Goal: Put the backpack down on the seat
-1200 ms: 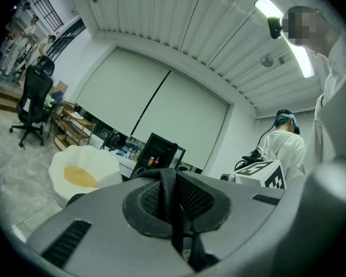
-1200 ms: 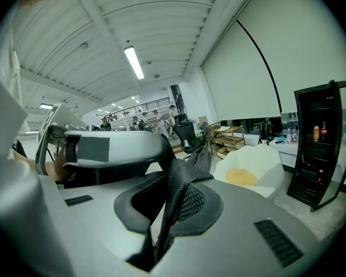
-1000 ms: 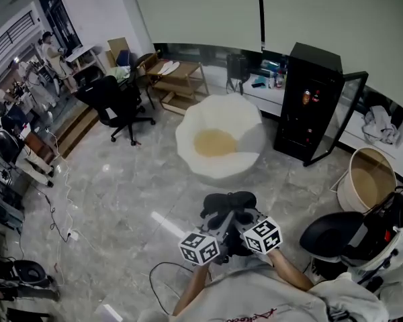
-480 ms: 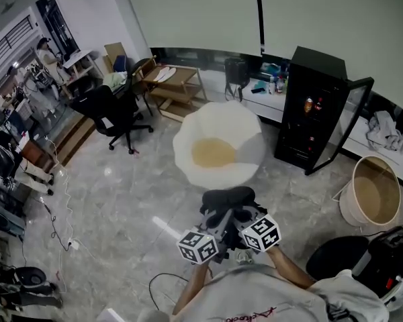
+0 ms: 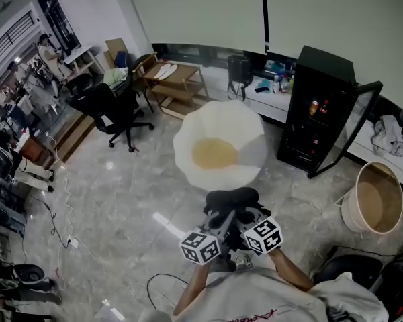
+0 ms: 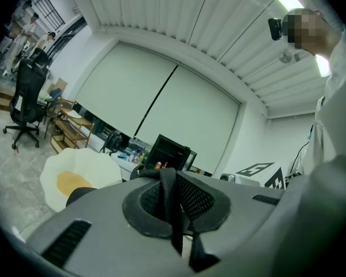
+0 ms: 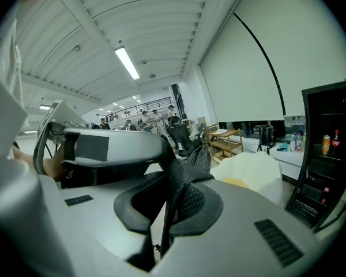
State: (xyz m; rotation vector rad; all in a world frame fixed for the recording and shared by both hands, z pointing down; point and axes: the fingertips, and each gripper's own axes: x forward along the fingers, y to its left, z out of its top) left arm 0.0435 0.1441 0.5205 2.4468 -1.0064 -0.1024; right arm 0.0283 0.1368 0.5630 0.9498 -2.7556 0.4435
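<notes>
A black backpack (image 5: 230, 202) hangs in front of me above the grey floor, held by its mesh straps. My left gripper (image 5: 219, 229) is shut on one strap (image 6: 168, 196), and my right gripper (image 5: 240, 223) is shut on the other strap (image 7: 184, 184). The two grippers sit side by side, marker cubes towards me. The seat (image 5: 218, 127), a white rounded chair with a yellow cushion, stands just beyond the backpack. It shows low at the left in the left gripper view (image 6: 75, 175) and at the right in the right gripper view (image 7: 251, 161). The bag's lower part is hidden.
A black cabinet (image 5: 316, 106) with its glass door open stands right of the seat. A round tub (image 5: 371, 200) is further right. A black office chair (image 5: 114, 109) and a wooden table (image 5: 178, 79) stand at the left. Cables (image 5: 54, 210) trail over the left floor.
I have moved on across the floor with both grippers and the backpack. The dark chair at the lower right has slid almost out of view. Both grips are unchanged.
</notes>
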